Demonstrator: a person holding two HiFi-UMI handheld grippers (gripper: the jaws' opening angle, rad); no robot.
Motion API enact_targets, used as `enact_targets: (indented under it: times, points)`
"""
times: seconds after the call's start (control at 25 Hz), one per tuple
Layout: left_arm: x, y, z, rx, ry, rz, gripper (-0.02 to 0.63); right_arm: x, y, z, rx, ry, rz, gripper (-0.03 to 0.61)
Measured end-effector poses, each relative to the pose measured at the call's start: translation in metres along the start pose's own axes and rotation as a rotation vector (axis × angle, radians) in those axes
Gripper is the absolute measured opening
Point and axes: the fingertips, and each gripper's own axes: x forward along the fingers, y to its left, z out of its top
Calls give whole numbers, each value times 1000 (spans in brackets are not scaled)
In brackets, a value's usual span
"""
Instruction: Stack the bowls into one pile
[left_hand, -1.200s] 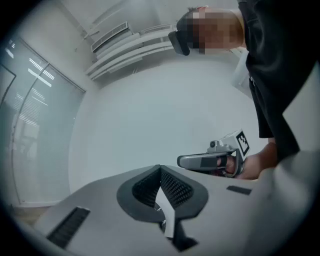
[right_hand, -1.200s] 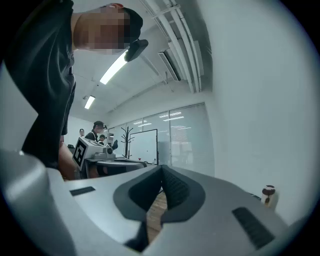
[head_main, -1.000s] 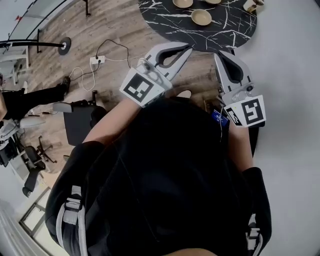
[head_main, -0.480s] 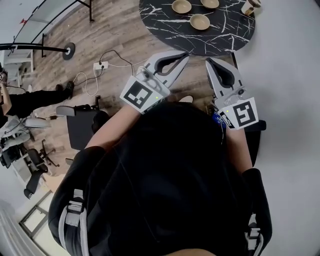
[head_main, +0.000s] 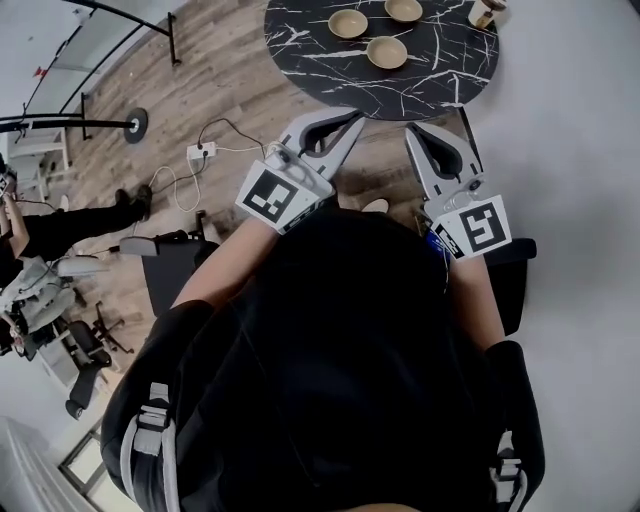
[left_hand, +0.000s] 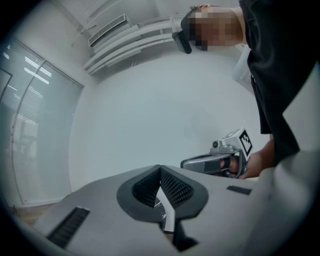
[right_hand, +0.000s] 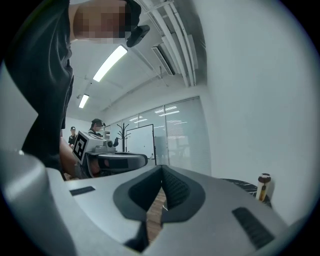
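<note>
Three tan bowls (head_main: 347, 23) (head_main: 403, 9) (head_main: 386, 52) sit apart on a round black marble table (head_main: 310, 50) at the top of the head view. Both grippers are held level in front of the person's chest, short of the table's near edge. My left gripper (head_main: 357, 117) is shut with nothing in it, its pads meeting (left_hand: 160, 170). My right gripper (head_main: 412, 130) is also shut and empty (right_hand: 161, 170). Each gripper view shows the other gripper alongside, the right one (left_hand: 220, 161) and the left one (right_hand: 112, 160). No bowl appears in either gripper view.
A small bottle (head_main: 483, 12) (right_hand: 263, 185) stands at the table's right edge. On the wood floor lie a power strip with cables (head_main: 196, 150) and a round stand base (head_main: 133, 124). An office chair (head_main: 165, 255) and a standing person (head_main: 60, 215) are at the left.
The head view has shifted so that the table shows more fully, with a third bowl now in sight. Both grippers stay shut and have hardly moved.
</note>
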Motion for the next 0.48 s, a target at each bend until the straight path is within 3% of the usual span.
enact_targets:
  times: [0.28,0.48]
  points:
    - [34,48,-6,-35,-8,-104,5,41,-43,-13,25,62,-52,-6]
    - [59,108,-2,-53,-19,-186,5,99,-74,-10,39,98,-102,-6]
